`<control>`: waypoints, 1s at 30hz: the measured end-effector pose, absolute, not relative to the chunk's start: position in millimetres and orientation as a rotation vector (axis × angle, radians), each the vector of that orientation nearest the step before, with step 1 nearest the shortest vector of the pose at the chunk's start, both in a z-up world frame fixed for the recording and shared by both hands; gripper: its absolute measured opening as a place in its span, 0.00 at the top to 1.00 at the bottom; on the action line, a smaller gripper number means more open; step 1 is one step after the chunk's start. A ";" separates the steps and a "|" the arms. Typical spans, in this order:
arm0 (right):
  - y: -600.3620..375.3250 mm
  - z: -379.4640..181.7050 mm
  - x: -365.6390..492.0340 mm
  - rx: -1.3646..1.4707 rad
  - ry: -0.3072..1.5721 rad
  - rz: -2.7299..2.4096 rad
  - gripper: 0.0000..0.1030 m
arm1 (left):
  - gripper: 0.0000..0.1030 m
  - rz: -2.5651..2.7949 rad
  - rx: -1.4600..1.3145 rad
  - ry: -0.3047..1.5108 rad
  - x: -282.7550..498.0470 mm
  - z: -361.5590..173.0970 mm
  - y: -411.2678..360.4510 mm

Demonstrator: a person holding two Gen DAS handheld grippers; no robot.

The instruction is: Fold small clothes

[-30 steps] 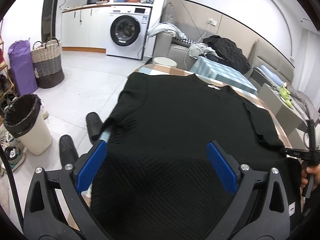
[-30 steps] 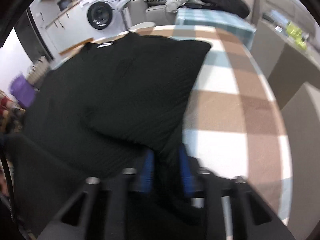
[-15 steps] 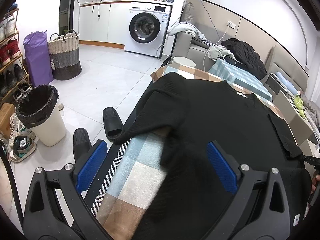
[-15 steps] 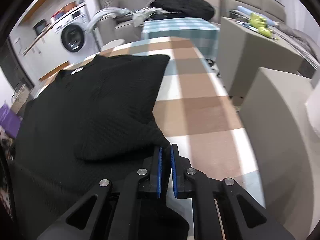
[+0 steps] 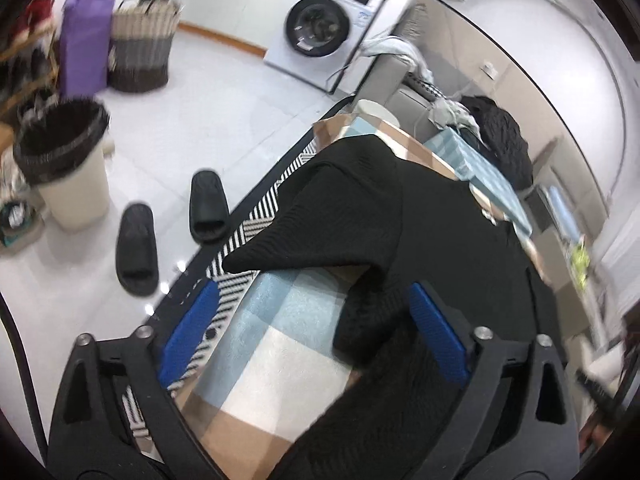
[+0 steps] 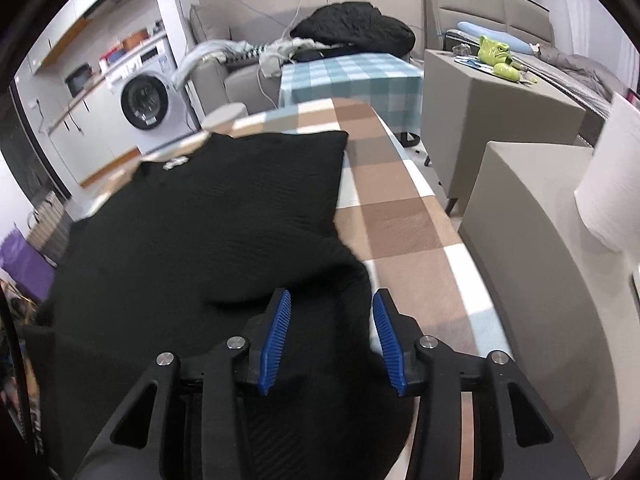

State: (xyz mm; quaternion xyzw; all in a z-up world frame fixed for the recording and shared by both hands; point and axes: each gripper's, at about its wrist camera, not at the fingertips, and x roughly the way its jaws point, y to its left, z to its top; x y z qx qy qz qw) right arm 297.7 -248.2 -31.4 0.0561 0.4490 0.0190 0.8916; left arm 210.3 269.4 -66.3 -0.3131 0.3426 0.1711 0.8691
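Observation:
A black knitted shirt lies spread on the checked tablecloth. Its left sleeve reaches over the table's edge. My left gripper hovers over the shirt's left side edge, jaws wide and closing, with a bulge of that edge just inside the right pad. In the right wrist view the shirt has its right sleeve folded inward. My right gripper is opening, and black cloth lies loose between its blue pads, which do not press on it.
A striped rug, two black slippers and a lined bin sit on the floor left of the table. Grey upholstered blocks stand close to the table's right edge. A washing machine and baskets are farther off.
My right gripper went from shut on the shirt's folded right edge to open, and rose. My left gripper swung from over the shirt's middle to its left edge and rolled.

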 end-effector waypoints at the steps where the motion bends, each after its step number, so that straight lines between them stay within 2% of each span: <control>1: -246.0 -29.4 292.5 0.126 0.924 0.046 0.53 | 0.17 0.371 -0.691 0.726 212.9 -71.7 277.8; 4: -237.2 -25.5 279.1 0.158 0.915 0.063 0.53 | 0.20 0.408 -0.843 0.761 220.0 -96.2 306.0; 7: -229.7 -24.5 274.0 0.168 0.910 0.081 0.53 | 0.28 0.388 -1.043 0.762 223.8 -123.0 334.0; 12: -224.3 -25.8 275.7 0.162 0.914 0.087 0.53 | 0.35 0.338 -1.157 0.779 235.2 -152.3 352.5; 15: -224.0 -26.0 278.9 0.168 0.912 0.091 0.53 | 0.46 0.295 -1.226 0.771 241.5 -163.5 354.5; 17: -221.5 -22.3 278.7 0.159 0.897 0.101 0.53 | 0.61 0.299 -1.226 0.752 245.1 -163.6 353.1; 23: -218.7 -19.6 278.1 0.145 0.884 0.112 0.53 | 0.90 0.354 -1.118 0.694 254.8 -150.4 350.1; 25: -219.2 -20.9 276.5 0.152 0.885 0.113 0.53 | 0.95 0.374 -1.070 0.687 256.0 -142.6 348.1; 30: -223.5 -24.5 272.1 0.165 0.891 0.112 0.53 | 0.97 0.414 -0.904 0.628 262.5 -101.3 334.3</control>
